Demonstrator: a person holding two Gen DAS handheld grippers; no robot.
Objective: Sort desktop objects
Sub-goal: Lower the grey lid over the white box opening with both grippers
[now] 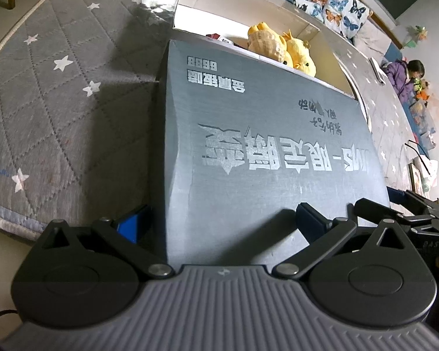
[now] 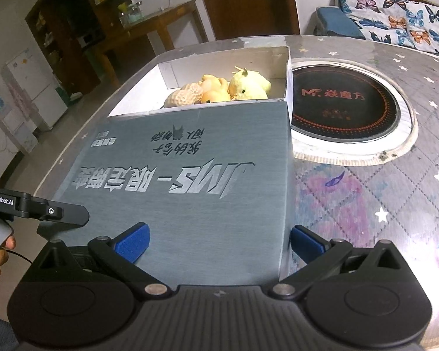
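1. Supporting surface: a round table [image 2: 365,204] under a grey quilted cover printed with white stars, with a glossy clear sheet over the cover.
2. Centre of table: a recessed round black induction cooktop [image 2: 344,108] with a light rim.
3. Directly on the table: an open white cardboard box [image 2: 288,67], just beside the cooktop.
4. A grey printed lid [image 2: 190,181] partly covers the box.

Box interior [image 2: 219,67]: near part hidden under the grey lid [image 2: 190,175].
Yellow toys [image 2: 219,90]: lower halves cut off by the lid's far edge.
Red-and-white item [image 1: 218,37]: mostly hidden (cannot tell what it is).
Left gripper [image 1: 219,222]: fingertips under the lid's sides, contact unclear.
Small lid print [image 2: 106,140]: blurred.
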